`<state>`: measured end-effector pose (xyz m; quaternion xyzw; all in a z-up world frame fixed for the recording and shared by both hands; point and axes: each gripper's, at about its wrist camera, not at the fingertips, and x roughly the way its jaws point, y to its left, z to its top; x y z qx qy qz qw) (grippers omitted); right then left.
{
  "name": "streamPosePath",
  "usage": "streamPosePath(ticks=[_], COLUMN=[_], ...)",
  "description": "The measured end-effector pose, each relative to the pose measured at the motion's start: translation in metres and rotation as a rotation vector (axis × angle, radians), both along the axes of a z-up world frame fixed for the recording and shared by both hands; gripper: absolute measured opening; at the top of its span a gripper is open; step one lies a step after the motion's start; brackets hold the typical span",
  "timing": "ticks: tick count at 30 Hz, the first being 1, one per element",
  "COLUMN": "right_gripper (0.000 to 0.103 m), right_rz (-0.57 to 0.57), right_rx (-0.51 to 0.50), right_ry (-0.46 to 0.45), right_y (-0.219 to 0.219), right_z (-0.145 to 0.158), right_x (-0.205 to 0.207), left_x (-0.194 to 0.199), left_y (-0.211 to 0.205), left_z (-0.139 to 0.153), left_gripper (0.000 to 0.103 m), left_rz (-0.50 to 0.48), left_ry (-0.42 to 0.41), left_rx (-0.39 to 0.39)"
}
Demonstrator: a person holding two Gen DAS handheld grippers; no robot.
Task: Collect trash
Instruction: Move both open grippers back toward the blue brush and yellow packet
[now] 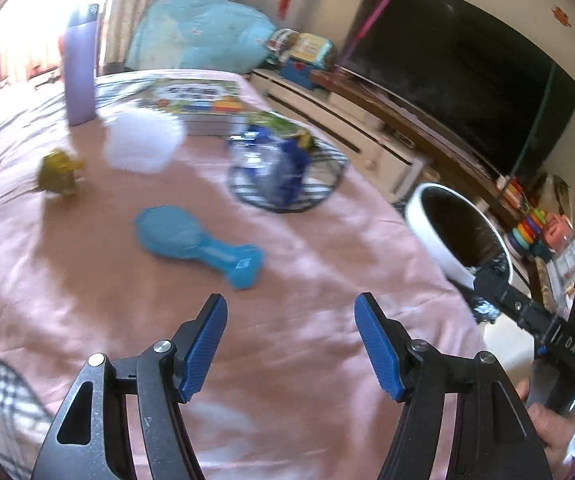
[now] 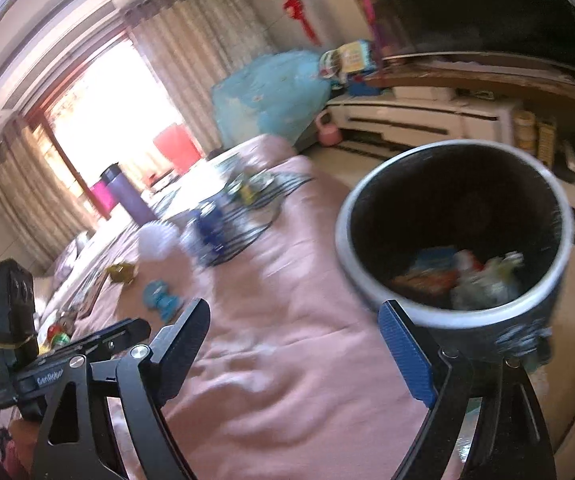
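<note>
Both grippers are standing apart and empty: the left gripper (image 1: 291, 344) over the pink desk (image 1: 307, 360), the right gripper (image 2: 293, 352) beside the bin (image 2: 367, 264). Next, the crumpled bottle (image 1: 271, 168) ahead deserves a squarely centred approach before closing.

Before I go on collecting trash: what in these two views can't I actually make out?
- Scraps in the bin: right wrist view, motion blur; colours only.
- Bin: left wrist view, inside too dark, lower part behind the right hand-held gripper's body.
- Crumpled bottle on the mat: blurred in both views.
- White lump: overexposed, shapeless.
</note>
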<state>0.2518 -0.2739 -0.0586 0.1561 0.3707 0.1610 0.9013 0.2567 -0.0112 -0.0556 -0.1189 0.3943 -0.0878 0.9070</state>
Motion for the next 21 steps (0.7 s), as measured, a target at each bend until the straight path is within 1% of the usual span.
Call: streamPosePath(ticks=[8, 15, 18, 21], right_gripper=[0.088, 0.088, 0.088, 0.088], right_rz=[0.116, 0.206, 0.229, 0.251], right_rx=[-0.023, -0.047, -0.050, -0.061], right_ry=[0.010, 0.013, 0.018, 0.019], right_y=[0.060, 0.100, 0.113, 0.127], right_z=[-0.007, -0.011, -0.012, -0.013], right_x=[-0.002, -0.003, -0.001, 0.002], left_x=[-0.030, -0.042, -0.039, -0.027], left_y=[0.054, 0.082, 0.090, 0.097], left_z=[0.001, 0.000, -0.001, -0.003], left_gripper=[0.066, 0.066, 0.066, 0.066], left_rz=[0.094, 0.133, 0.142, 0.147], left_ry=[0.002, 0.010, 0.016, 0.019], left_rx=[-0.006, -0.006, -0.006, -0.004])
